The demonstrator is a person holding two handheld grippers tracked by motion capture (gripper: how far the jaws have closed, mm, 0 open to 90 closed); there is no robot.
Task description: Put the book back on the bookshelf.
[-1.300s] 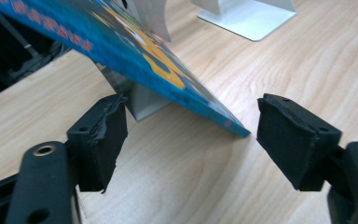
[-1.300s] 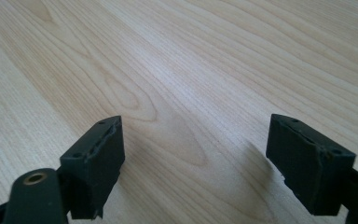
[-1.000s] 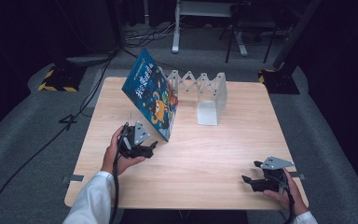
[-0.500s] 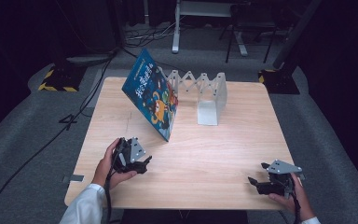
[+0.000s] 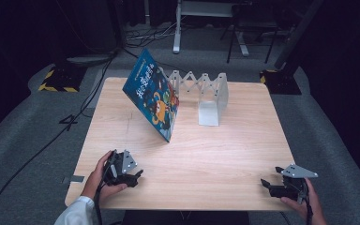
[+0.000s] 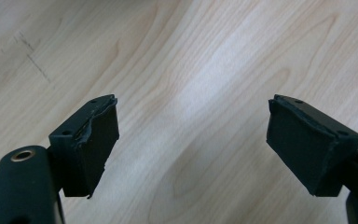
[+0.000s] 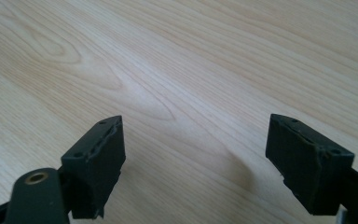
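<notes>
A blue picture book stands tilted on the wooden table, leaning against a white folding book rack at the back middle. My left gripper lies low near the table's front left edge, well in front of the book; its jaws stand open over bare wood, as the left gripper view shows. At the front right corner my right gripper points left, also open with nothing between the fingers, seen close in the right gripper view.
The rack's white base plate lies right of the book. Dark floor with cables and a yellow-black striped block lies around the table. Bare wood stretches between the two grippers.
Both hands have drawn back toward the front edge of the table. The left gripper moved away from the book and sank lower; the right slid toward the front right corner. The book has not moved.
</notes>
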